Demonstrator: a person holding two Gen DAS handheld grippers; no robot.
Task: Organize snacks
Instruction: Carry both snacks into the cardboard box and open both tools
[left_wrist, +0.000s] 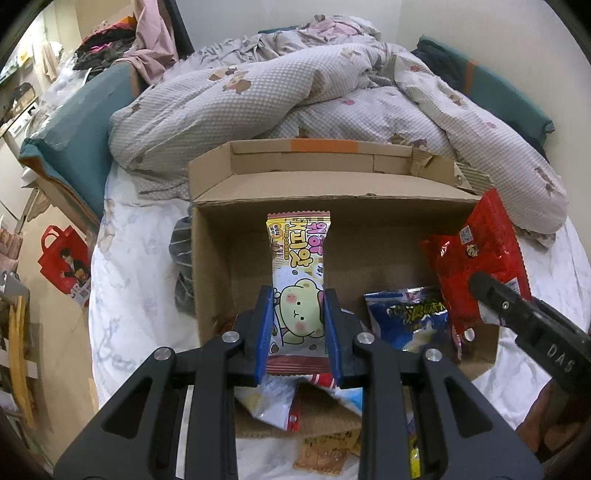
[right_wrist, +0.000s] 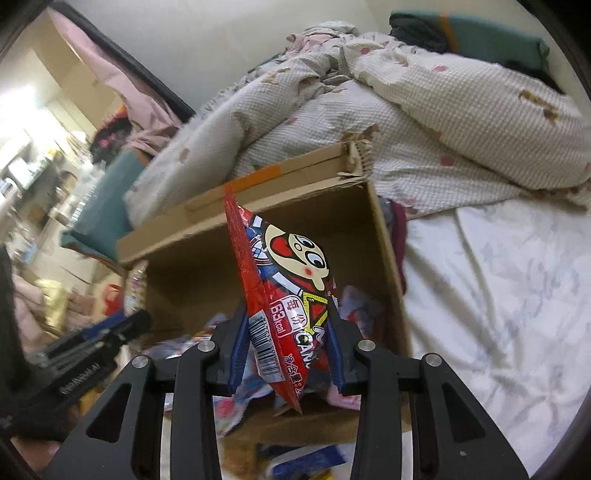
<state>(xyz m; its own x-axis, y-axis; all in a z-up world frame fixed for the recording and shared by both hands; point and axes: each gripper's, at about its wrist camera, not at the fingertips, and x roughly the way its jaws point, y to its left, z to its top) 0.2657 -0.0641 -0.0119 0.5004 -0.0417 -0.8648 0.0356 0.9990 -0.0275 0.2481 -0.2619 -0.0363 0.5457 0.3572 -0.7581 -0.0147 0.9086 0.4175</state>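
Note:
An open cardboard box (left_wrist: 214, 258) sits on the bed. My left gripper (left_wrist: 298, 299) is shut on a yellow-and-pink bear wafer packet (left_wrist: 297, 266), which stands upright above the box's left half. The red snack bag (left_wrist: 476, 254) hangs at the right side of the box, with the other gripper's black finger (left_wrist: 495, 291) in front of it. In the right wrist view my right gripper (right_wrist: 288, 321) is shut on that red cartoon-face snack bag (right_wrist: 284, 280), held over the box (right_wrist: 388, 240). A blue snack packet (left_wrist: 410, 317) lies inside the box. The left gripper (right_wrist: 122, 325) shows at the lower left.
A rumpled quilt (left_wrist: 332, 99) lies right behind the box. White sheet (right_wrist: 498, 295) spreads to the box's right. Loose snack wrappers (left_wrist: 273, 402) lie at the box's near edge. A red tote bag (left_wrist: 66, 266) sits on the floor at left.

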